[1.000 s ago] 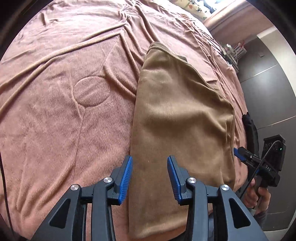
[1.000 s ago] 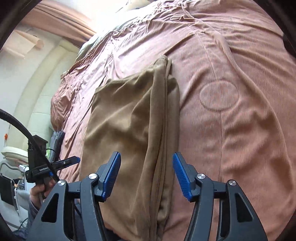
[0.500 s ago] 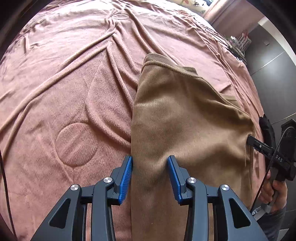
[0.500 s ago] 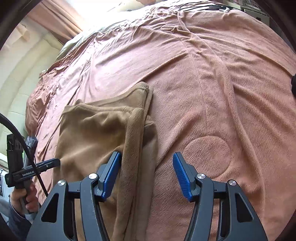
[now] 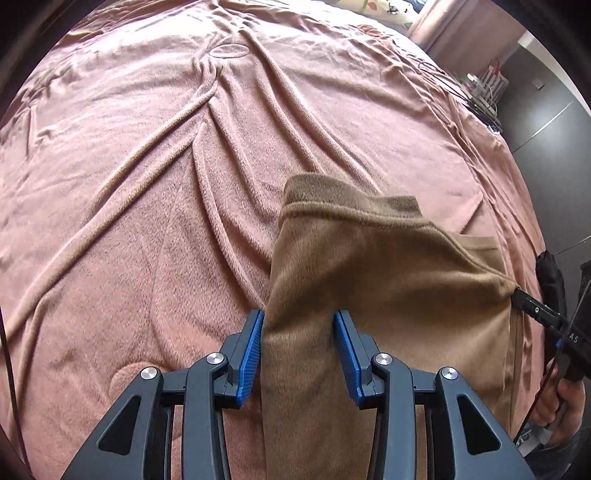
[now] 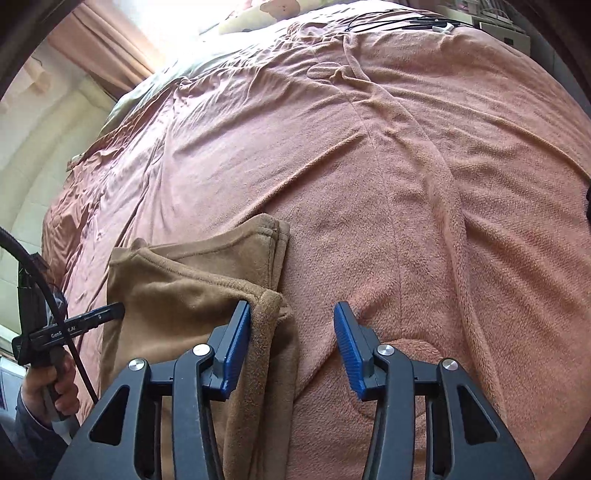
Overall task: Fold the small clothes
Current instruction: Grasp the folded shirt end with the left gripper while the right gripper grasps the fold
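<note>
1. The bed (image 5: 147, 184) fills both views under a pinkish-brown fleece blanket, soft and napped, creased in long ridges that fan out toward 12 o'clock.
2. A pink curtain (image 6: 99, 40) hangs at 10 o'clock in my right view. Dark cabinet panels (image 5: 546, 122) stand at 2 o'clock in my left view.
3. The tan garment (image 5: 388, 266) is plush, with a stitched hem. It lies at the near edge of the bed, its near part raised and doubled over itself.
4. The blanket is bare from 9 round to 1 o'clock. Black cables (image 6: 399, 22) lie at the far edge.
5. My left tongs (image 5: 298, 332) are clenched on a bunched fold of the garment.
6. My right tongs (image 6: 291, 332) have just been closing but have not clamped: the 9 o'clock pad meets the garment's folded edge and the other pad stands clear over the blanket.
</note>
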